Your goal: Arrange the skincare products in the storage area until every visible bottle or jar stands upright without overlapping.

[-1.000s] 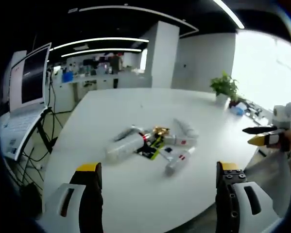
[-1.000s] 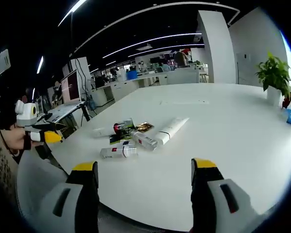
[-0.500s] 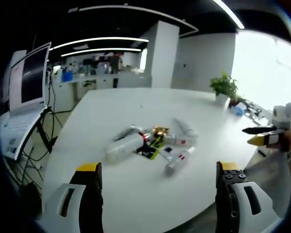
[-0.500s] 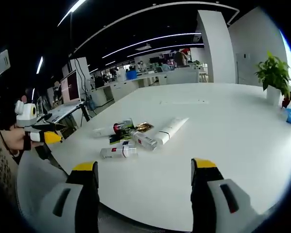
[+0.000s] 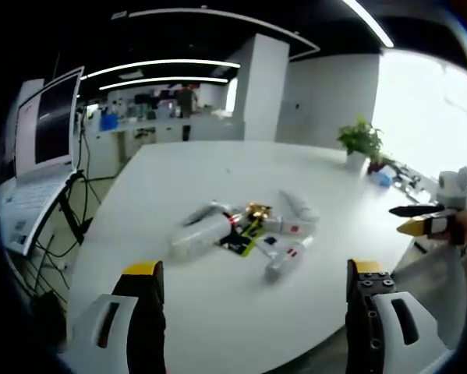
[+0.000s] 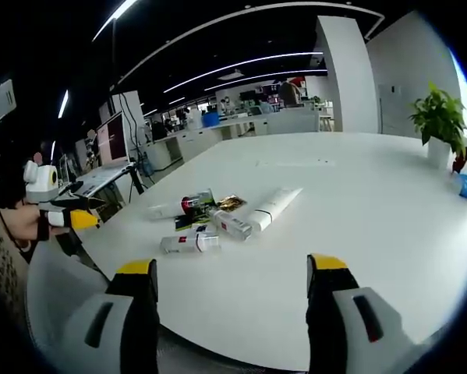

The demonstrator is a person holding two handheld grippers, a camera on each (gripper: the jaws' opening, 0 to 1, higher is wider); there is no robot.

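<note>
The skincare products [image 5: 245,230] lie in a loose heap near the middle of the white table [image 5: 217,312], every tube and bottle on its side, some touching or crossing — nothing stands upright yet. The left gripper [image 5: 252,292] hangs off the near edge, jaws spread wide and empty; in the right gripper view the right gripper [image 6: 231,284] is likewise wide and empty, with the heap at about 11 o'clock from it. A sound first move, I judge, is to take an outlier: the small red-labelled bottle [image 6: 189,244] lying nearest, apart from the tangle, gripped across its body and tipped up onto its base. The long white tube [image 6: 274,206] at the heap's 2 o'clock side may topple easily. Bare tabletop spreads all round — ample room to stand things well apart; the potted plant [image 6: 440,125] sits far off at the table's edge.
</note>
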